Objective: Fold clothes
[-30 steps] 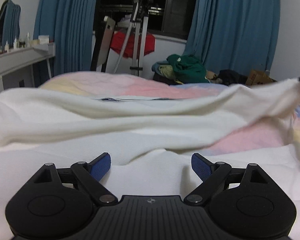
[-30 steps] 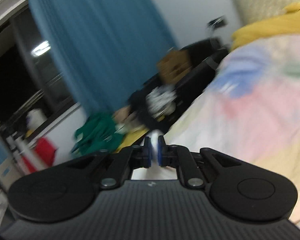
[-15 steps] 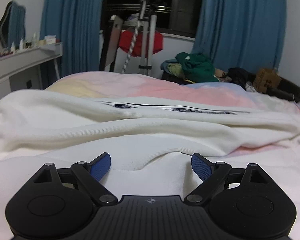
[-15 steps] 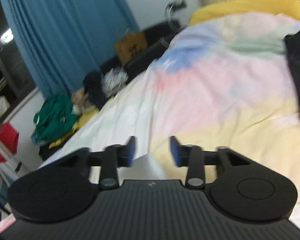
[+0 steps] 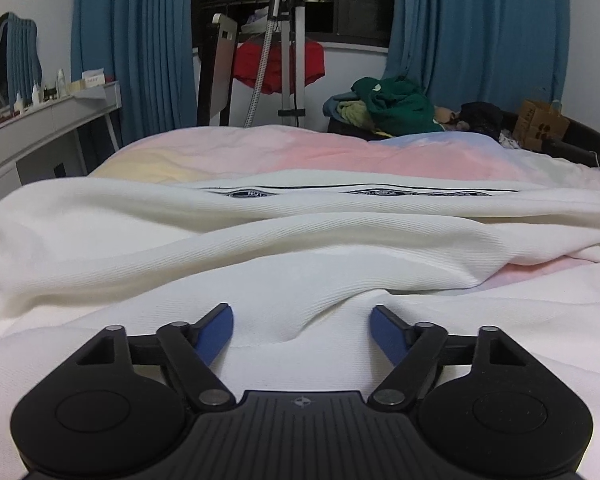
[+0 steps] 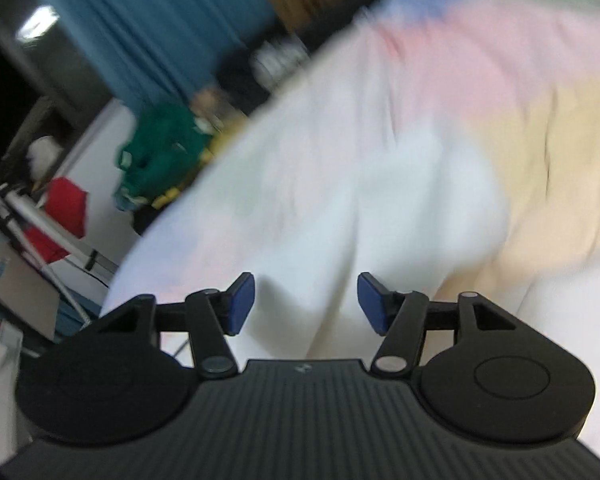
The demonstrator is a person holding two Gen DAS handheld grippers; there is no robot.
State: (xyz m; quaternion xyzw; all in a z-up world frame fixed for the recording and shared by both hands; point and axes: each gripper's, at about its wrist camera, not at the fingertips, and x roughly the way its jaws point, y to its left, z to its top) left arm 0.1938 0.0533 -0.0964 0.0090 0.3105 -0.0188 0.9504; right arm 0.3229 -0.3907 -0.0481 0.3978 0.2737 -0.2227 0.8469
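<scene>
A white ribbed sweater lies across the pastel bedspread, one sleeve folded over its body, a black printed stripe near its far edge. My left gripper is open, low over the near part of the sweater, with a ridge of white cloth between its blue pads. My right gripper is open and empty above white cloth; that view is motion-blurred.
Beyond the bed's far edge stand a steamer stand with a red garment, a pile of green clothes, a cardboard box and blue curtains. A white dresser stands at the left.
My right gripper was shut on the sleeve end and held it up; it has opened and let go. The sleeve has dropped across the sweater. My left gripper stayed open in place.
</scene>
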